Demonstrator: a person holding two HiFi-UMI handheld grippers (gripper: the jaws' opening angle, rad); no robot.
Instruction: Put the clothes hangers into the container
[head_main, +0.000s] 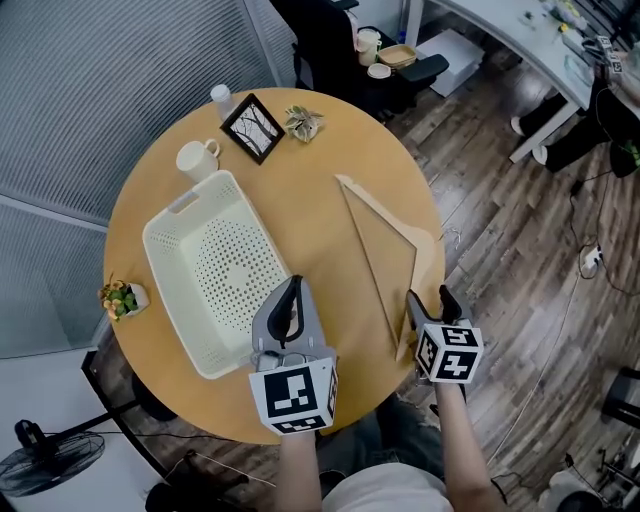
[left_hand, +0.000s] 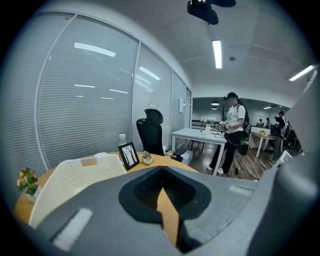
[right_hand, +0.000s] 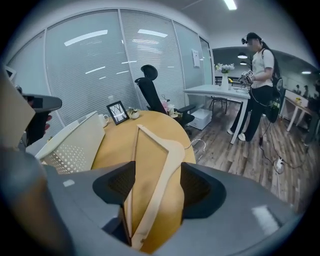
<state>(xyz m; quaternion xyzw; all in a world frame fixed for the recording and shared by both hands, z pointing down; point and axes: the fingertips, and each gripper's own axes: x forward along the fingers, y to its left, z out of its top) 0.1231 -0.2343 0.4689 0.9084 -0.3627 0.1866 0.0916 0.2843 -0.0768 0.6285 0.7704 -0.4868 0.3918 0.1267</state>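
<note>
Left gripper (head_main: 292, 288), lower centre of frame: jaws closed together, empty, beside the white container (head_main: 165, 235). Right gripper (head_main: 428, 300), lower right: jaws apart, straddling the wooden hanger (head_main: 388, 212), not clamping it; hanger lies flat on the counter (head_main: 310, 170), right of centre

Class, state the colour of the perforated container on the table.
Cream-white; the container shows best in the head view.

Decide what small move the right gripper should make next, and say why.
Probably close the right gripper on the wooden hanger. Its jaws stand open with the hanger's near end between them, pads not yet pressing. The hanger lies flat on the table, outside the white basket, so a grip has to come first.
</note>
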